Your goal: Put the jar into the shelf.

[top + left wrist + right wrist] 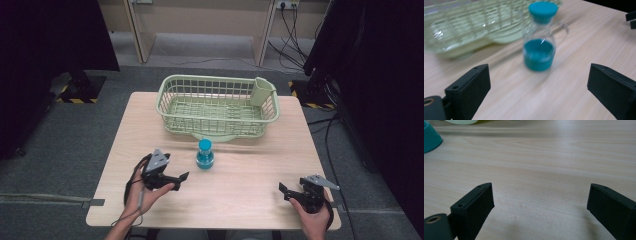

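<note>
No readable label on flask [205, 155] w/ blue liquid; left gripper [537, 82] & right gripper [540, 202] both spread wide.

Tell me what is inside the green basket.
The green basket holds a cup-shaped green caddy clipped in its far right corner; otherwise its slatted floor looks bare. The caddy's inside is hidden.

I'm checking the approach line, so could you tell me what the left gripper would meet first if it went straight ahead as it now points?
Most likely the small flask of blue liquid: it stands upright between the left gripper's open jaws, bare table between them. Depth is uncertain.
</note>
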